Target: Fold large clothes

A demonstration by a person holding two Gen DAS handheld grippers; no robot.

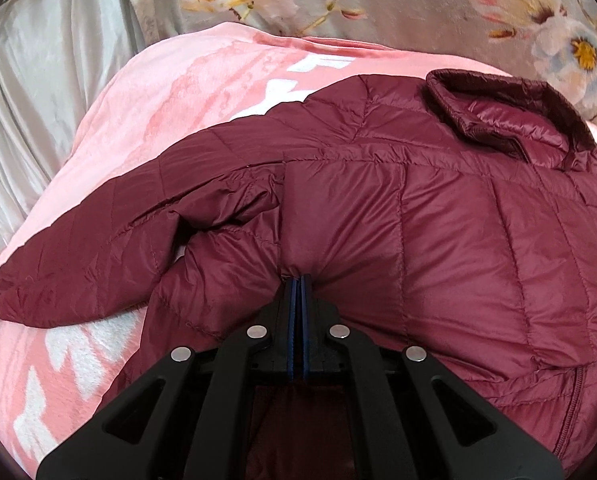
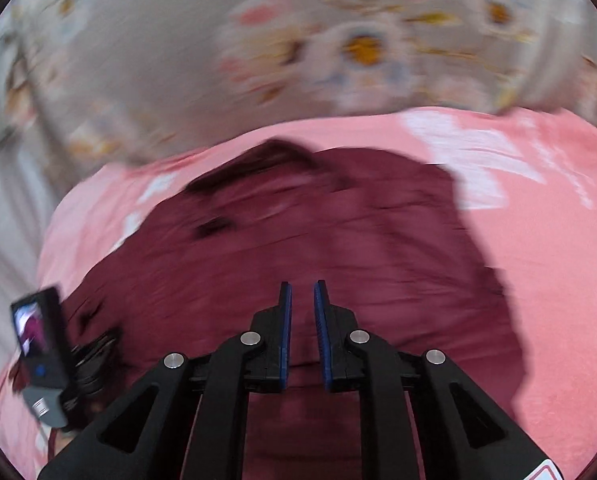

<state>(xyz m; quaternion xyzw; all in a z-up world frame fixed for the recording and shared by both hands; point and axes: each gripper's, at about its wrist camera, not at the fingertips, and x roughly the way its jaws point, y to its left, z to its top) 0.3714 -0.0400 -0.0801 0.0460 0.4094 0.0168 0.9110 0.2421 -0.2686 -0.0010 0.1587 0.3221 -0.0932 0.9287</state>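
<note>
Maroon quilted puffer jacket [image 1: 438,216] lies spread on the pink blanket [image 1: 158,92] on the bed, straight ahead of and under both tongs. Judging by the shell: light, soft, slick nylon, springs back, so grab seams, hem or collar [image 1: 510,120], not puffed panels. Sleeve [image 1: 98,248] trails off to the left of the left tongs [image 1: 300,278]. Left tongs: pads fully closed, pinching a pucker of jacket fabric at the tips. Right tongs [image 2: 302,286]: slightly parted, nothing between the pads, hovering above the jacket body (frame is blurred, contact unclear).
</note>
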